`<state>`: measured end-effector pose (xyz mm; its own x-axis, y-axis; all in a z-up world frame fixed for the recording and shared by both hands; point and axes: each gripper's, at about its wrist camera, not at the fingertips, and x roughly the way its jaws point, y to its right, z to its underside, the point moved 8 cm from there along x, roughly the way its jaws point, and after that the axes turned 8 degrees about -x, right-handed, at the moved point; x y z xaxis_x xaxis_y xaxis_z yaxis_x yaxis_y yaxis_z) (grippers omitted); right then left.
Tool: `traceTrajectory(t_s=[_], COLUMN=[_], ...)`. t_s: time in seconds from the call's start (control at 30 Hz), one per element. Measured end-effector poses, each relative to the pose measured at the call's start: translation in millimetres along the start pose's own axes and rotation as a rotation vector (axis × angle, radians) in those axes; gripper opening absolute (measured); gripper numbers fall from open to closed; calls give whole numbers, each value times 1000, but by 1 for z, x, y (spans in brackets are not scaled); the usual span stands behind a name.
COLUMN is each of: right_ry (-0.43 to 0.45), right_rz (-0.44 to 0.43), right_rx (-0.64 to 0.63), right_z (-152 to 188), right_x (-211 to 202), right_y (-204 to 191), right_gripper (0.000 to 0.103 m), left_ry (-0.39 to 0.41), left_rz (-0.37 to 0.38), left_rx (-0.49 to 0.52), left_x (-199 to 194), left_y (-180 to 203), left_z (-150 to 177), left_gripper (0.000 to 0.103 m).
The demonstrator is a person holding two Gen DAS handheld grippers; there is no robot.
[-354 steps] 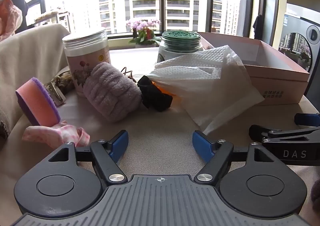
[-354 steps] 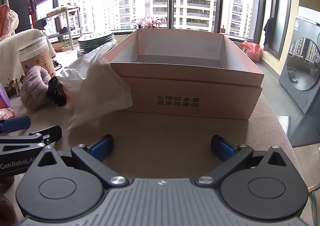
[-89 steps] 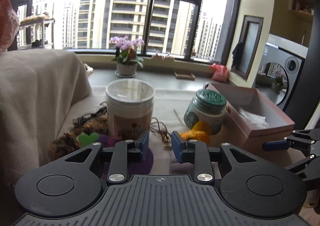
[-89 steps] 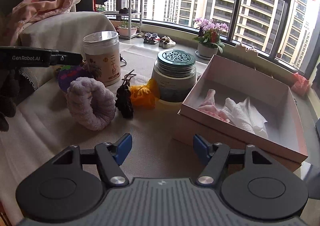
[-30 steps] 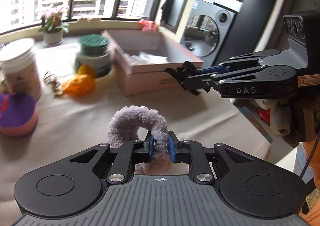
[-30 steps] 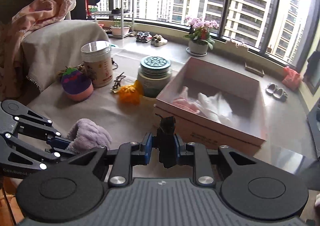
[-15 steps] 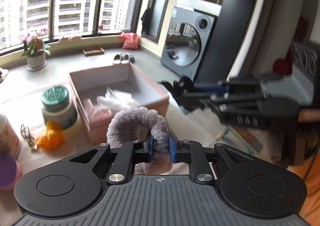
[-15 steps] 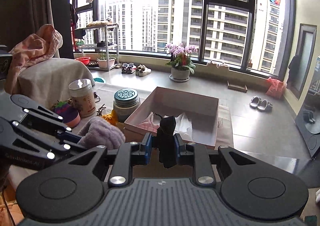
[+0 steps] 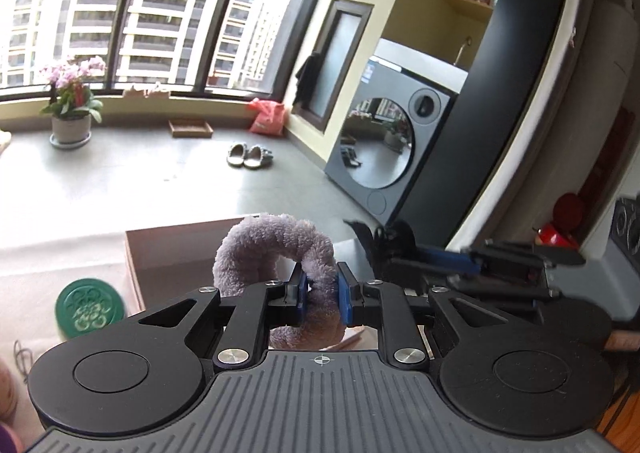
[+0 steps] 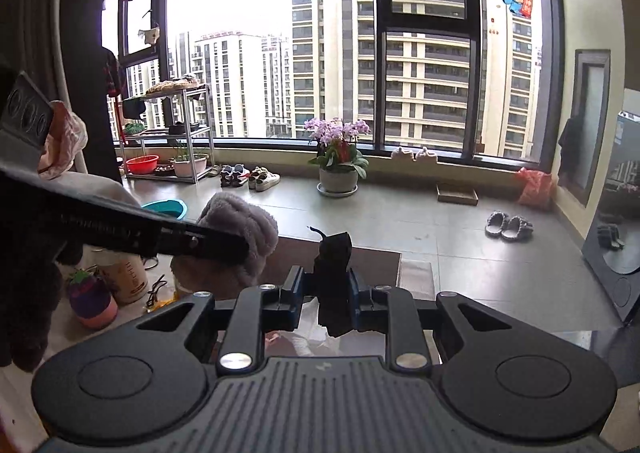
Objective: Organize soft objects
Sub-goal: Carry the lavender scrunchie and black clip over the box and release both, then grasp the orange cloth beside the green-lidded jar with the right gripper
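My left gripper (image 9: 323, 295) is shut on a fluffy lilac ring-shaped band (image 9: 276, 249) and holds it above the pink cardboard box (image 9: 168, 253). My right gripper (image 10: 332, 295) is shut on a small black fabric piece (image 10: 334, 265), also above the box (image 10: 376, 261). In the left wrist view the right gripper (image 9: 404, 253) with the black piece (image 9: 384, 233) is just to the right. In the right wrist view the left gripper (image 10: 224, 243) with the lilac band (image 10: 244, 225) is at left. White and pink soft items lie in the box (image 10: 292, 341), mostly hidden.
On the table to the left stand a green-lidded jar (image 9: 89, 311), a white jar (image 10: 124, 277) and a purple and pink strawberry sponge (image 10: 90, 299). Black wire bits (image 10: 156, 291) lie beside the jar. The floor beyond holds a flower pot (image 10: 338, 173) and slippers (image 10: 508, 227).
Both grippers have risen and moved over the box, each still holding its item. The views now tilt up toward the window and floor, and the box's inside is mostly hidden.
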<state>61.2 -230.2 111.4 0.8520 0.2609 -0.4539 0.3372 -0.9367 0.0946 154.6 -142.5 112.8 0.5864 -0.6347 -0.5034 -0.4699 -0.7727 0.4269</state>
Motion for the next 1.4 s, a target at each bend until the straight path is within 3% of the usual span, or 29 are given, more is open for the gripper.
traceTrajectory(t_s=[0.17, 0.2, 0.3, 0.37, 0.47, 0.57, 0.77, 0.93, 1.1, 1.27, 1.4], right_ry=[-60, -73, -124, -177, -205, -199, -181, -120, -100, -132, -168], right_rz=[-5, -4, -47, -66, -81, -65, -53, -69, -135, -189, -222], right_rx=[35, 37, 66, 118, 153, 169, 138, 27, -79, -191, -247], right_z=[0, 1, 8, 16, 27, 33, 32, 8, -10, -2, 4], right_x=[51, 63, 99, 124, 140, 142, 124, 98, 87, 92, 100], right_y=[22, 25, 29, 30, 29, 30, 15, -23, -81, -138, -167], right_gripper=[22, 22, 27, 42, 42, 43, 45, 52, 53, 53, 53], left_ry=[-53, -87, -173, -175, -131, -48, 113, 216, 190, 124, 118], left_rz=[23, 1, -244, -232, -113, -102, -198, -363, -422, -427, -411], left_rx=[6, 21, 226, 267, 183, 146, 92, -16, -131, -139, -161], left_x=[49, 61, 95, 99, 82, 53, -15, -73, -98, -101, -95], left_y=[-21, -27, -48, -49, -50, -56, -85, -131, -174, -186, -187], left_z=[6, 12, 30, 34, 28, 17, 7, 25, 59, 96, 100], left_gripper=[22, 27, 26, 27, 28, 28, 28, 28, 28, 28, 28])
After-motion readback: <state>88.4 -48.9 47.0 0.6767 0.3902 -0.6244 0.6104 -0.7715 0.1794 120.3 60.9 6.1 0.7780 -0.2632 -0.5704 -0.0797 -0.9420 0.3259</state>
